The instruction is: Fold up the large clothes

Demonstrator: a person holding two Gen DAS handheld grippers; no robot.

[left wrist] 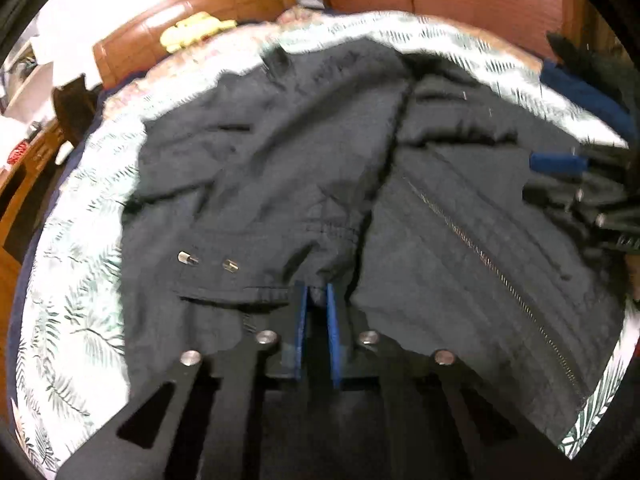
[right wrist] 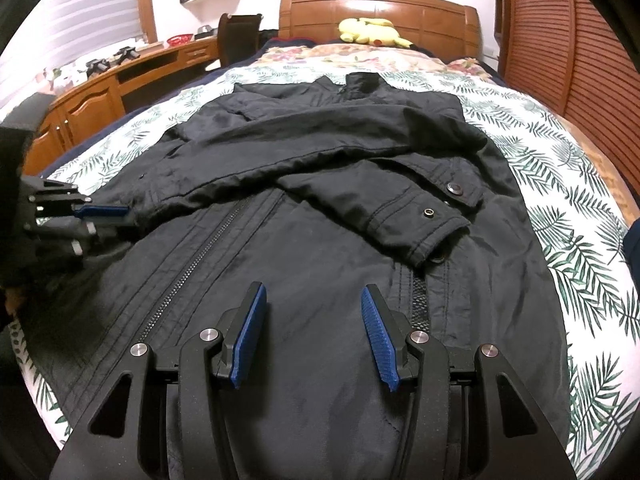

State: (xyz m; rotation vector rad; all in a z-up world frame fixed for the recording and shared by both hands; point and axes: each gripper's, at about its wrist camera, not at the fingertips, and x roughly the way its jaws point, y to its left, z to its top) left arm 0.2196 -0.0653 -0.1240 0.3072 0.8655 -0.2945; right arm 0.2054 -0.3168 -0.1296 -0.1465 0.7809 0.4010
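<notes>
A large black jacket (right wrist: 304,208) lies front up on the bed, zipper (right wrist: 188,272) running down its middle, both sleeves folded across the chest. It also fills the left wrist view (left wrist: 280,168). My left gripper (left wrist: 318,292) is shut on the cuff (left wrist: 320,276) of one sleeve; it shows at the left edge of the right wrist view (right wrist: 106,214). My right gripper (right wrist: 314,300) is open and empty, just above the jacket's lower front; it shows at the right edge of the left wrist view (left wrist: 558,162). The other sleeve's cuff (right wrist: 428,228) with snaps lies on the jacket's right side.
The bed has a leaf-print sheet (right wrist: 568,208) and a wooden headboard (right wrist: 380,12) with a yellow plush toy (right wrist: 372,30). A wooden desk (right wrist: 120,76) with small items stands left of the bed. A slatted wooden wardrobe (right wrist: 568,48) stands to the right.
</notes>
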